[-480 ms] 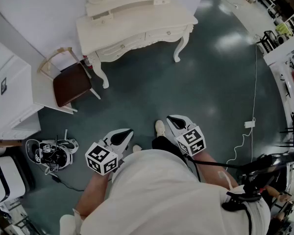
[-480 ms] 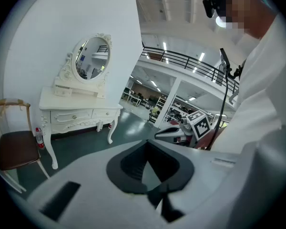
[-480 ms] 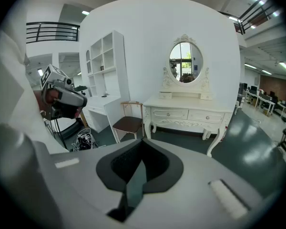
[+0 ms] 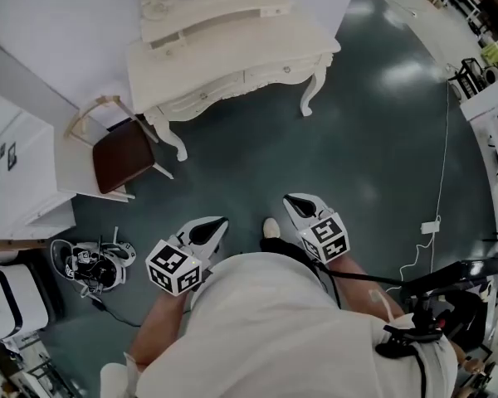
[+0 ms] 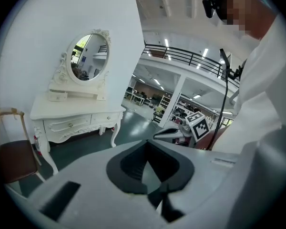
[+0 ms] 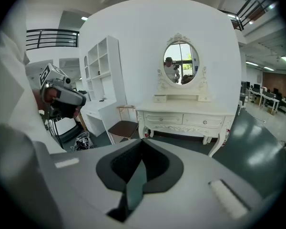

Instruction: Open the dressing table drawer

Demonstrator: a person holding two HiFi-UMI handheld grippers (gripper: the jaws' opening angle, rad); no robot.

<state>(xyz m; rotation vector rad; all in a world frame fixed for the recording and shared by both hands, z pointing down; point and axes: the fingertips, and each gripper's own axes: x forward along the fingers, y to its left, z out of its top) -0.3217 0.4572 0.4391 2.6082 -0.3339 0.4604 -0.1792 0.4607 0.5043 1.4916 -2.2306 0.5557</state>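
Dressing table: we see the cream dressing table (image 4: 232,52) on the far side of the dark floor (image 4: 373,156), backed against the white wall and well apart from both grippers.
Drawers: two sit side by side under the top, the left drawer (image 4: 201,98) and the right drawer (image 4: 282,71). Each has one small knob, and both fronts look flush with the frame, so we read them as shut.
Left gripper: we hold the left gripper (image 4: 222,220) low and near our body. It points toward the table, with its jaws together and nothing between them.
Right gripper: the right gripper (image 4: 292,199) is just right of the left one, aimed the same way. Its jaws are closed and empty.
Mirror: an oval mirror (image 6: 181,63) in a carved frame stands upright at the back of the table top.
Chair: a chair with a brown seat (image 4: 123,152) stands just left of the table, near its left front leg.
Shelf unit: a white shelf unit (image 6: 102,75) stands against the wall left of the chair.
Floor items: a headset-like device (image 4: 91,264) lies left of the left gripper, and a white cable (image 4: 438,181) runs along the right side.
Our body: white clothing (image 4: 274,330) fills the near edge, and one shoe (image 4: 270,227) shows between the grippers.
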